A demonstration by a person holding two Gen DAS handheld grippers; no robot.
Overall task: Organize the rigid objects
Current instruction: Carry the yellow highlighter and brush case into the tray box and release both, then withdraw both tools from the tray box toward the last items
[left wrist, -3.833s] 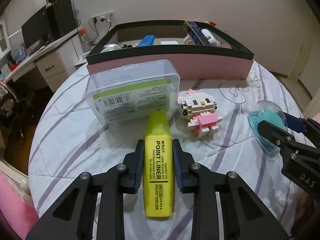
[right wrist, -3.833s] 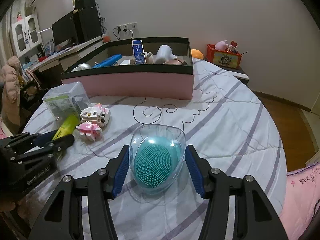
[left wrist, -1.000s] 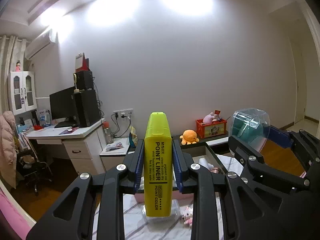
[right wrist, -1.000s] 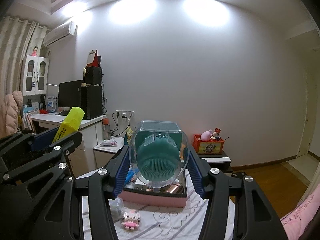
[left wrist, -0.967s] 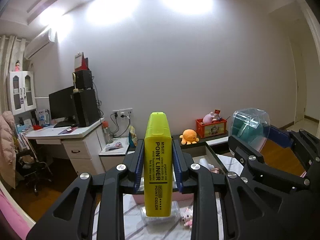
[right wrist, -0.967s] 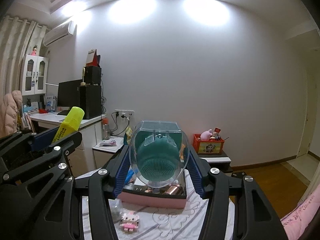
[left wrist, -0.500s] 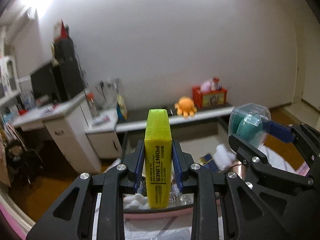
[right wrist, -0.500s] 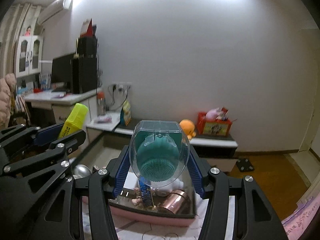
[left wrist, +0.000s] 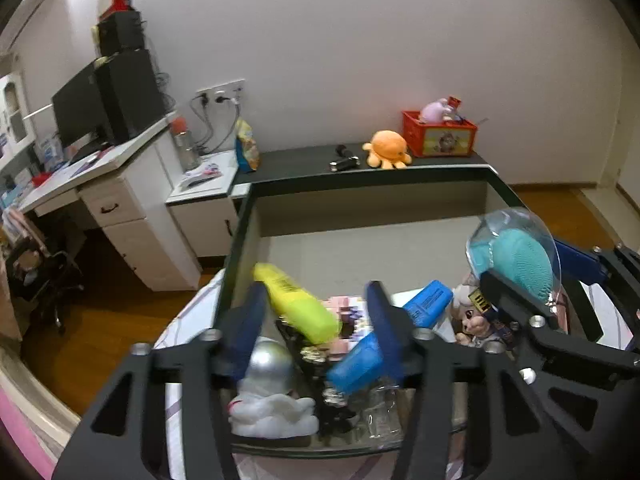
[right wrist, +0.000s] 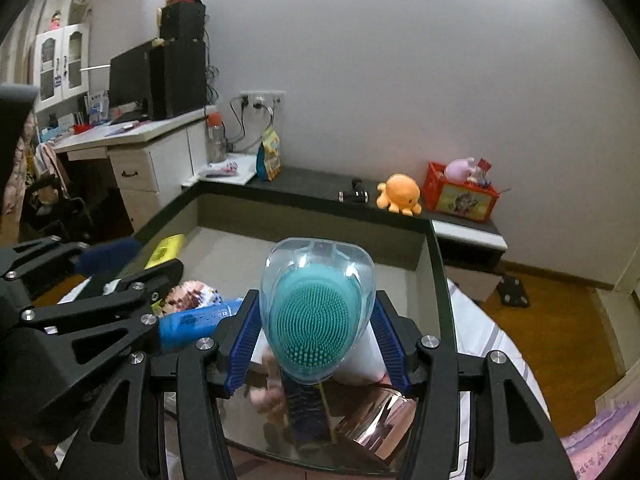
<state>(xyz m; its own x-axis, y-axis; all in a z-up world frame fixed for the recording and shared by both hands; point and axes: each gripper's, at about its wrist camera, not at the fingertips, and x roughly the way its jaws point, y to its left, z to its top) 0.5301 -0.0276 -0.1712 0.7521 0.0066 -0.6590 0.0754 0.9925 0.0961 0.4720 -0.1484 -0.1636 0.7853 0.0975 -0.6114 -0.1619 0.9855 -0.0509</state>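
A: Task items noted first. The yellow highlighter [left wrist: 296,304] is seen tilted and motion-blurred between the blue pads of the left tongs [left wrist: 316,320], over the box [left wrist: 360,178]. Its capped end points up and to the left.

B: State of the left tongs?

A: Opening at this moment. The pads stand clear of the highlighter on both sides; no contact is seen.

B: And the right tongs [right wrist: 316,340]?

A: Partly open but clamped on the clear case [right wrist: 320,280]. Inside the case a teal bristled brush [right wrist: 310,322] is seen, bristles facing the camera. The case is held above the near right part of the box.

B: Box contents, near to far?

A: At the near edge, in the left view: a white figure with a silver helmet [left wrist: 270,396] and a blue rectangular item [left wrist: 356,364]. Further in, a pink-and-white block figure [left wrist: 348,320], a second blue item [left wrist: 428,306] and a small doll [left wrist: 474,316]. In the right view a shiny copper-coloured cup [right wrist: 376,420] lies under the case. The far half of the box floor is bare.

B: Beyond the box?

A: An orange plush octopus [left wrist: 387,148] and a red crate [left wrist: 438,136] on a dark shelf [left wrist: 300,166]; to the left, a white desk [left wrist: 100,164] with a monitor [left wrist: 74,114].
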